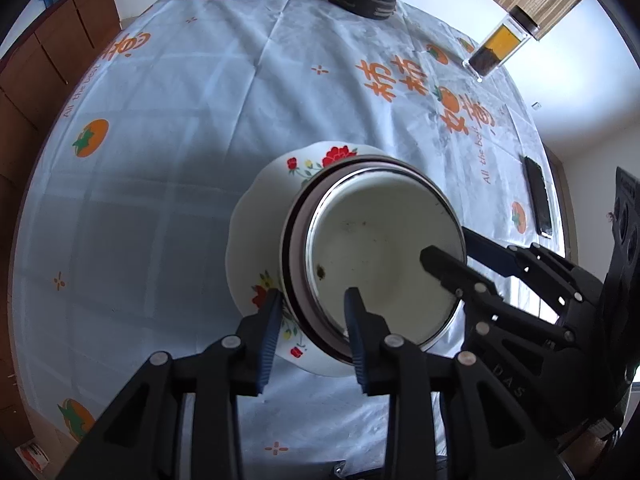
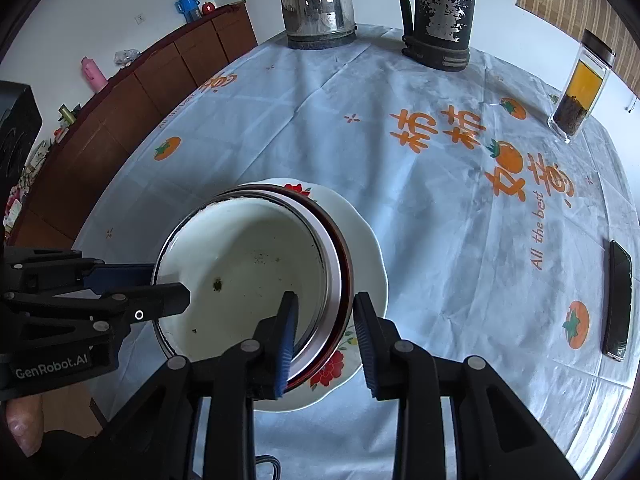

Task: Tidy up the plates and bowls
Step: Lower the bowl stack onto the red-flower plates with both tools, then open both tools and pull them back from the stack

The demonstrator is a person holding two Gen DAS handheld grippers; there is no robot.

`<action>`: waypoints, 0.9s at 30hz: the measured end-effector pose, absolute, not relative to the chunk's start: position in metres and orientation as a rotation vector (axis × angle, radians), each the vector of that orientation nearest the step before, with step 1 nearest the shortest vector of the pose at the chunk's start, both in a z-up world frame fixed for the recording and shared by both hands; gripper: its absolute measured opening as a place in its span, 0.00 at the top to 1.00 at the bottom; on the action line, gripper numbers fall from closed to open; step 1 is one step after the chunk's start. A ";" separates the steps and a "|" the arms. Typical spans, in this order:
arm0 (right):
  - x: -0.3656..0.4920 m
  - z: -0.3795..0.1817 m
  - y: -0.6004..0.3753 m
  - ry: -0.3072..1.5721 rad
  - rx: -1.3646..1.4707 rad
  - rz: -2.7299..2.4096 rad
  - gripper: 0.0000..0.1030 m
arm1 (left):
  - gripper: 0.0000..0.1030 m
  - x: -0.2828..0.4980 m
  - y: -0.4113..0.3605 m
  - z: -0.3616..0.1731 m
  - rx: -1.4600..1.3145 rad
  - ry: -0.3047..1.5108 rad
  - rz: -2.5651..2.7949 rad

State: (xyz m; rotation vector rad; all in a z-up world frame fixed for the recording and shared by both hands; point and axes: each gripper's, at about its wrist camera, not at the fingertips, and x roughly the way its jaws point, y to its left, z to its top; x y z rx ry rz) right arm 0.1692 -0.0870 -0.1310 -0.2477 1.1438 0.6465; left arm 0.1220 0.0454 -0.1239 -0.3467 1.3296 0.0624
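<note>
A white enamel bowl (image 1: 380,256) (image 2: 248,264) with a dark rim sits nested in two other bowls, one steel and one red-edged. The stack stands on a white scalloped plate (image 1: 256,216) (image 2: 368,240) painted with red flowers. My left gripper (image 1: 314,304) straddles the stack's near-left rim, one finger inside the bowl and one outside, with a gap to the rim, so it is open. My right gripper (image 2: 326,308) straddles the opposite rim the same way and is also open. Each gripper shows in the other's view: the right gripper (image 1: 446,246), the left gripper (image 2: 170,282).
The table (image 2: 440,220) wears a pale blue cloth with orange persimmons. At its far edge stand a steel kettle (image 2: 316,4), a dark worn jug (image 2: 440,12) and a glass jar (image 2: 580,84). A phone (image 2: 618,300) lies at the right edge. A wooden cabinet (image 2: 160,80) runs along the left.
</note>
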 end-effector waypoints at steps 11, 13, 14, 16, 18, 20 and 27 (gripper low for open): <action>0.148 -0.105 -0.097 1.051 -0.252 0.652 0.42 | 0.63 0.104 0.032 -0.088 -0.268 1.222 0.091; 0.142 -0.093 -0.103 0.994 -0.244 0.646 0.42 | 0.62 0.099 0.029 -0.076 -0.243 1.169 0.107; 0.135 -0.081 -0.109 0.926 -0.233 0.631 0.42 | 0.59 0.095 0.027 -0.067 -0.224 1.125 0.115; 0.125 -0.062 -0.118 0.822 -0.220 0.611 0.42 | 0.50 0.087 0.023 -0.052 -0.191 1.052 0.135; 0.115 -0.043 -0.125 0.730 -0.214 0.600 0.41 | 0.43 0.081 0.018 -0.039 -0.165 0.993 0.144; 0.107 -0.030 -0.132 0.669 -0.206 0.588 0.35 | 0.43 0.076 0.014 -0.028 -0.149 0.948 0.139; 0.091 -0.014 -0.146 0.607 -0.187 0.560 0.32 | 0.39 0.064 0.003 -0.007 -0.120 0.872 0.148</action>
